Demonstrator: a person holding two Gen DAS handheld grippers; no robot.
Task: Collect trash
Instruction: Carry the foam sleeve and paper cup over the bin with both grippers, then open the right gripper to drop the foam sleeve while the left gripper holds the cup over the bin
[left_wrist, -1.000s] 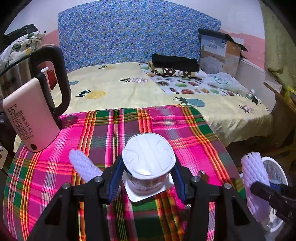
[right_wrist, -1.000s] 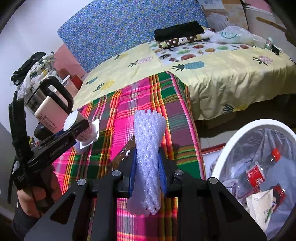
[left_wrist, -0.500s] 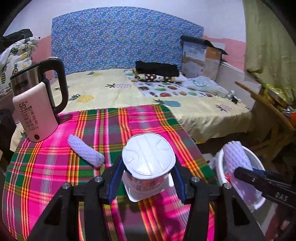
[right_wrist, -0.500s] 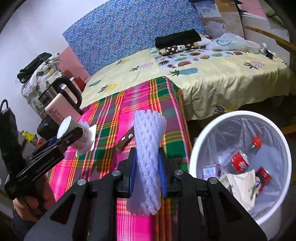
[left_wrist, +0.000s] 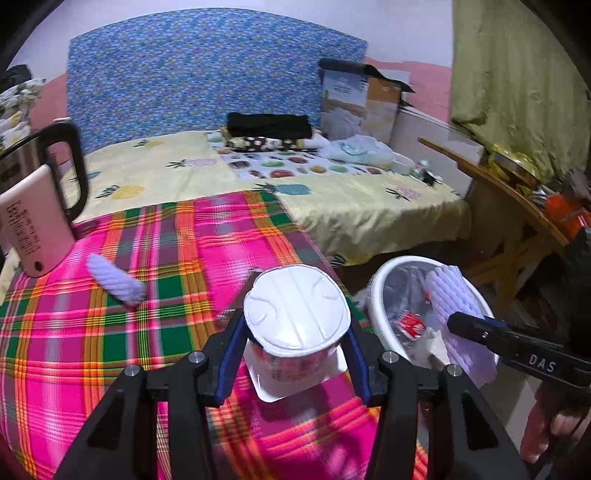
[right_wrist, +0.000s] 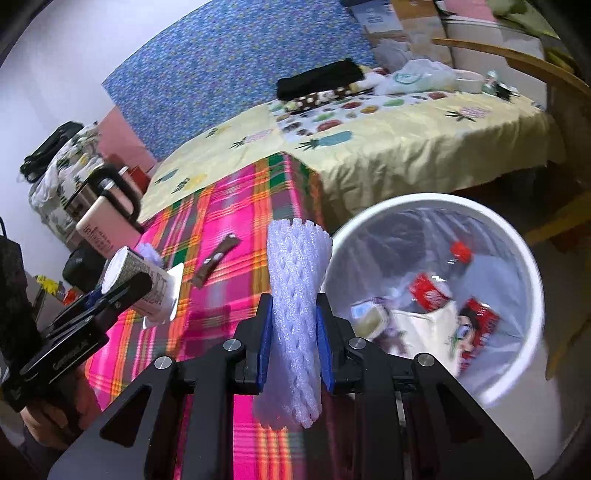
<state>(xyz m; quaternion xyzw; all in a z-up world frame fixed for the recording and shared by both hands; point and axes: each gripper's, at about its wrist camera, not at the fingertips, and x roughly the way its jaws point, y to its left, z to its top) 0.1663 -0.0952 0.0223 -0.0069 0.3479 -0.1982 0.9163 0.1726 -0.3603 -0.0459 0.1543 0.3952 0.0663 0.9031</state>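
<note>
The right gripper (right_wrist: 294, 345) is clamped across the middle of a white foam net sleeve (right_wrist: 294, 295), light, soft and squashed between the pads, right beside the rim of the white bin (right_wrist: 532, 266). The left gripper (left_wrist: 295, 354) squeezes a sealed plastic cup (left_wrist: 295, 325) by its thin, probably slippery wall, above the plaid tablecloth (left_wrist: 147, 332)

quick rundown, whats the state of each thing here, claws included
left claw: shut on the cup
cup: sealed, held above the plaid cloth
right claw: shut on the foam net
foam net: squeezed, upright
trash bin: open, lined, partly filled
second foam net: lying on the cloth
brown wrapper: lying flat
</note>
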